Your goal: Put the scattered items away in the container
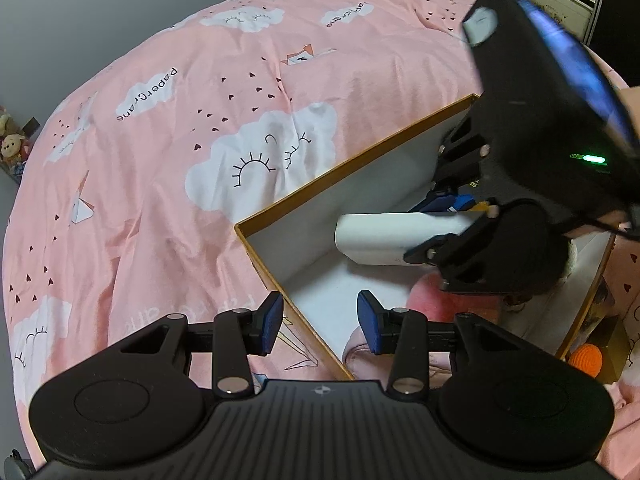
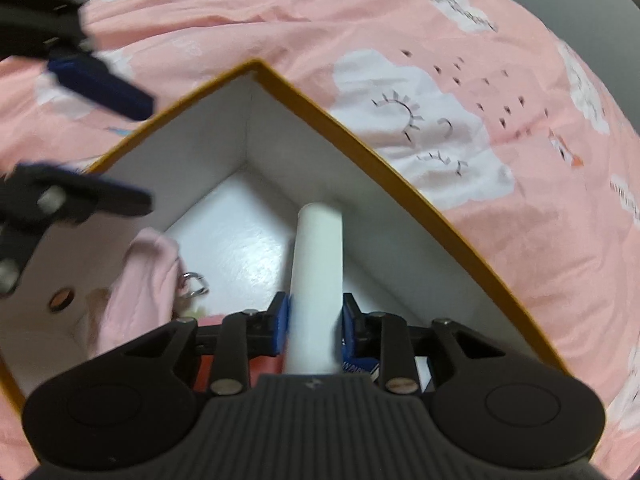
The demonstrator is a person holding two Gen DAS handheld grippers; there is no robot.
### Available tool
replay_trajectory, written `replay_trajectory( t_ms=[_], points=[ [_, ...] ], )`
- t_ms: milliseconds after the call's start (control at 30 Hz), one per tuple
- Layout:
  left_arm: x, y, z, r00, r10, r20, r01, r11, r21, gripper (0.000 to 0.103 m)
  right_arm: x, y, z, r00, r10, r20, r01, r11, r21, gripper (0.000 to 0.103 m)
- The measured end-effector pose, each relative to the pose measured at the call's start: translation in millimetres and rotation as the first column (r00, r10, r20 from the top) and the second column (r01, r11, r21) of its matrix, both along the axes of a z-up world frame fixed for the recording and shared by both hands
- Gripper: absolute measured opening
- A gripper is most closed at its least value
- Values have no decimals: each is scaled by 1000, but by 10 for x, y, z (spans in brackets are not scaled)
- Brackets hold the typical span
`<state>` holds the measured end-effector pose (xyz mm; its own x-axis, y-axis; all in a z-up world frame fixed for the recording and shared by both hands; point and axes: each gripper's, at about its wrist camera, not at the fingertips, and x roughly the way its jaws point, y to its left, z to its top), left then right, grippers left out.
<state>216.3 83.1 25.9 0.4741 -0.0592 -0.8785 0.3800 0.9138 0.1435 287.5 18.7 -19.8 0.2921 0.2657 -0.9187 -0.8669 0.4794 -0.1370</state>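
From the left wrist view, the left gripper hangs over the near left corner of the box, its blue pads about half apart, one on either side of the box's near wall without touching it, and nothing between them. Farther in and to the right, the right gripper reaches down into the box with the white bar between its fingers; the bar lies level, its long axis running left to right, its free end pointing left toward the open floor of the box. Near the bar, low in the box, sits a pink soft item, and an orange knitted ball shows outside the right wall on the pink bedspread. From the right wrist view, the right gripper has its pads closed narrowly against both sides of the white bar, which runs straight away from the tongs toward the far corner of the box, above its white floor. A pink cloth with a metal ring lies to the left inside, and blue and red packets sit just under the gripper. I judge the right hand alone need only let go.
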Motion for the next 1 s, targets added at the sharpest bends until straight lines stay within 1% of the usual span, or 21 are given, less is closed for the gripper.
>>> replay_trajectory(
  t_ms=[133,233,300,367,500,567,667,900,1000],
  points=[
    [12,14,10,1000,6,1,-6,1000,5,48,-124,1,193,991,123,43,-124,992,6,30],
    [-2,20,32,1000,1,6,-1,1000,5,48,-182,19,303,974,218,70,-219,976,8,30],
    [-11,26,47,1000,1,10,-1,1000,4,48,-227,27,341,950,295,102,-296,955,0,30],
    [-11,33,49,1000,2,10,-2,1000,6,48,-246,47,351,928,351,122,-352,936,-19,30],
    [-7,39,40,1000,5,9,-5,1000,12,48,-286,64,327,858,480,181,-477,877,-60,30],
    [-2,40,40,1000,7,9,-7,1000,12,48,-258,65,286,831,518,205,-513,855,-81,30],
    [18,41,34,1000,11,7,-11,1000,10,48,-204,70,204,802,553,226,-544,832,-107,30],
    [57,15,0,1000,8,-3,-8,1000,16,48,-131,83,-49,760,611,221,-597,791,-134,30],
    [75,1,-21,1000,7,-7,-7,1000,22,48,-139,112,-110,749,620,235,-614,782,-106,30]
  ],
)
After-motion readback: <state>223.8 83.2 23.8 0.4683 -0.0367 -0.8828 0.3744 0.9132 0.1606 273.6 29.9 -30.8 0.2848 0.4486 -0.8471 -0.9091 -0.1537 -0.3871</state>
